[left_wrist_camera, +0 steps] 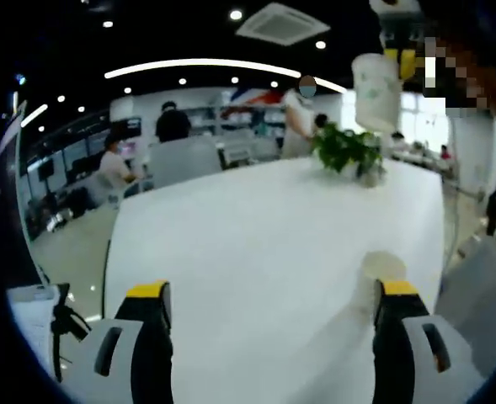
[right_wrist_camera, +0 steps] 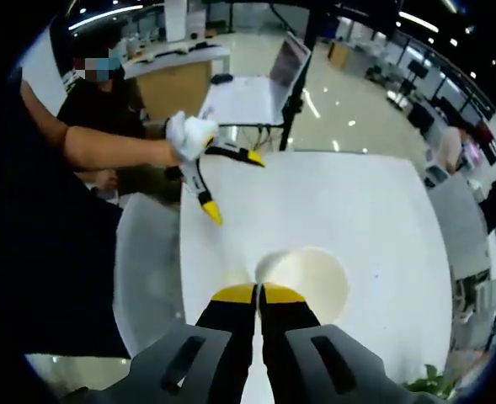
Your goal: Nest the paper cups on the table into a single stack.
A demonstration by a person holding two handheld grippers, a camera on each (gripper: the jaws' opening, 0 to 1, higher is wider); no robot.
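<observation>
Office tabletop (left_wrist_camera: 256, 244), white, bearing a plant (left_wrist_camera: 349, 151). Right tongs (right_wrist_camera: 258, 295) pinched on the rim of a cup (right_wrist_camera: 302, 282), held aloft above the tabletop. Left tongs (left_wrist_camera: 273, 295) spread wide, empty. Mid-carry, probably; next, lowering into a mate cup, not visible here.

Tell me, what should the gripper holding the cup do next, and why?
Probably lower it toward the table: the right gripper is shut on the cup by its rim, high above the tabletop, while the left gripper is open and empty.
</observation>
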